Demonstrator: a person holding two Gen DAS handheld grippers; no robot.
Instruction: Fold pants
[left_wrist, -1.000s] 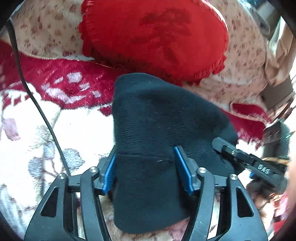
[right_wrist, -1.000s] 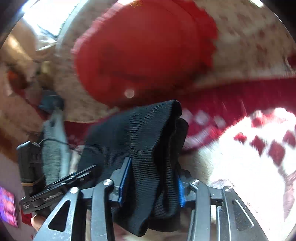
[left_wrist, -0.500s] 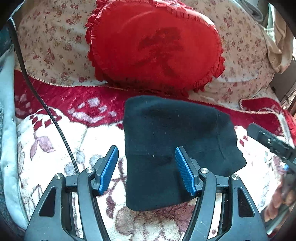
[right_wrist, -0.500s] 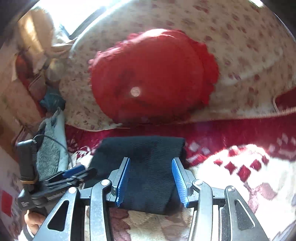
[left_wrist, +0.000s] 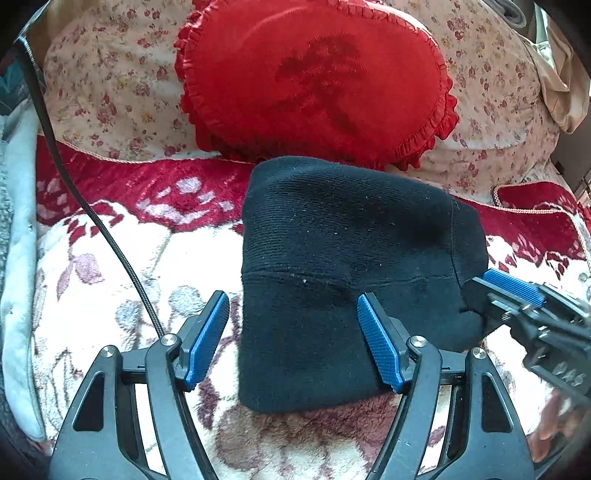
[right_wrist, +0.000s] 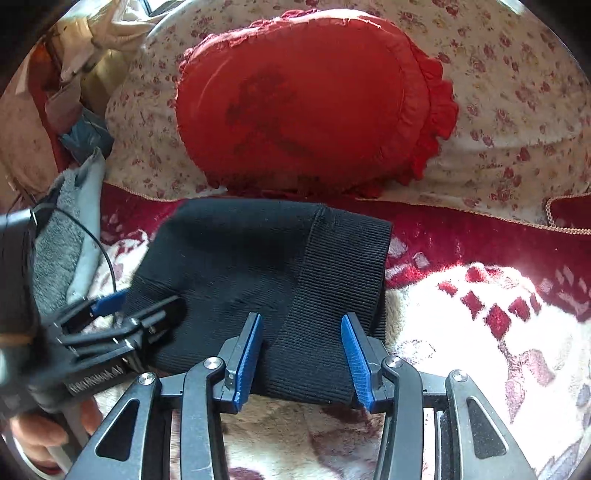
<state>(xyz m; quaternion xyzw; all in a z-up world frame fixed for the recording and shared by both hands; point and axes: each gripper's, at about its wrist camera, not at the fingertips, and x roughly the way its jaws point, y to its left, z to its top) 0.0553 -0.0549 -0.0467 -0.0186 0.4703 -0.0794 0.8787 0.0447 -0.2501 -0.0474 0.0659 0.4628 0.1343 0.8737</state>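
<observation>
Left hand-held gripper opening, right hand-held gripper closing slightly; both empty above folded pants.

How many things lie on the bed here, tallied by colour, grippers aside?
Black: 1, the folded pants
Red: 1, the frilled cushion
Floral cream: 1, the pillow behind the cushion
Grey: 1, the cloth at the bed's edge
Total: 4

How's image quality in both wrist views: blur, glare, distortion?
Left wrist view: sharp centre, strong fisheye bending and dark corners; the right tool at the edge is motion-smeared. Right wrist view: sunlight blows out the pale blanket on the right; black pants lose detail in shadow; the left tool is blurred.
</observation>
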